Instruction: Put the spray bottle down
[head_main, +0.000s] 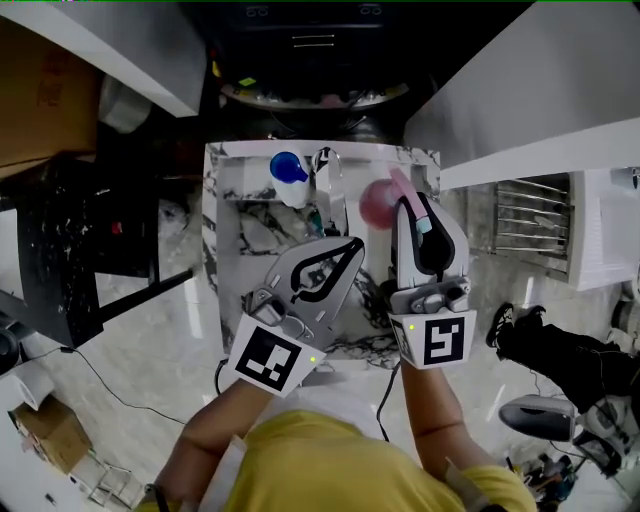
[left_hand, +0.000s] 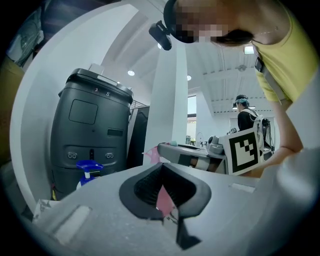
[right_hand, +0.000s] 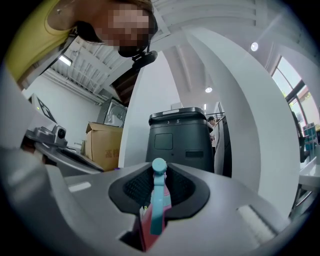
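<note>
1 pink spray bottle (head_main: 378, 203), clamped in my right hand-held gripper (right_hand: 159, 192); the pads' bite shows only in its own view. Left hand-held gripper (left_hand: 162, 195): jaws together. Head view alone: tabletop (head_main: 225, 215) edges, open marble beside 1 blue-capped bottle (head_main: 289, 170).

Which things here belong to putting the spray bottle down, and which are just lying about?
Part of the job:
- pink spray bottle, clamped in the right gripper
- marble table, the likely place to set it

Lying about:
- blue-capped spray bottle on the table
- cardboard box
- dark grey machine
- left gripper, jaws together, holding nothing
</note>
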